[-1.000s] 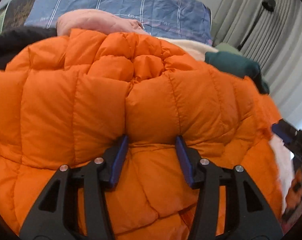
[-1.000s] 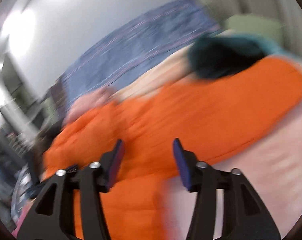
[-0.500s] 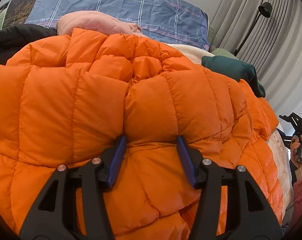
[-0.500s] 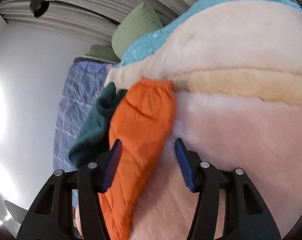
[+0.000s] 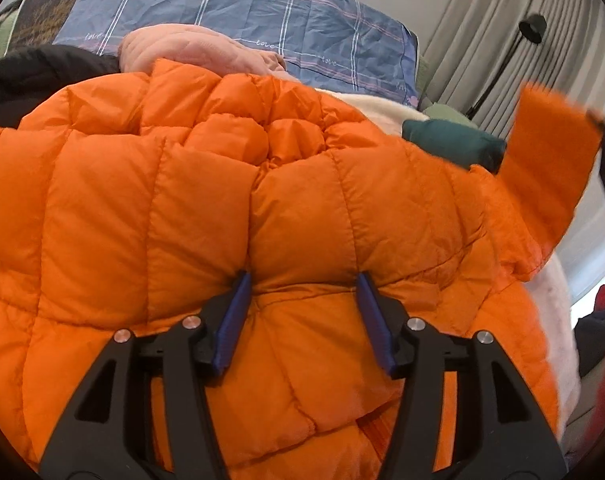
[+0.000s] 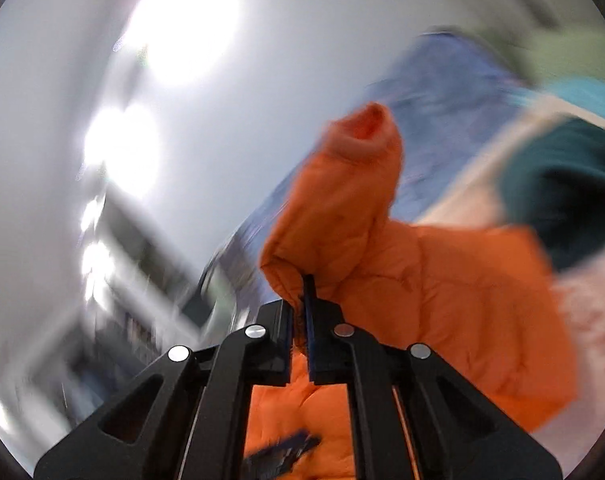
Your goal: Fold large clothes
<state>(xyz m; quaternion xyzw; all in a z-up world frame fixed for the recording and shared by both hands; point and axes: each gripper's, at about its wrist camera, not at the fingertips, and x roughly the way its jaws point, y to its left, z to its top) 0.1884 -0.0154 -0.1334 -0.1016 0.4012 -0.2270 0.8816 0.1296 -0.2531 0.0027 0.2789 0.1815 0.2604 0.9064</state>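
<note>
Half a second earlier the right gripper had hung spread over the orange sleeve lying on the bed; now it was clamped on the sleeve's edge and had lifted it clear. By contrast the left gripper had kept its place, jaws apart, pressing the orange down jacket. To fold well, the sleeve probably needed carrying across the quilted body and laying flat, while the left gripper pinned the slippery, puffy shell against sliding.
</note>
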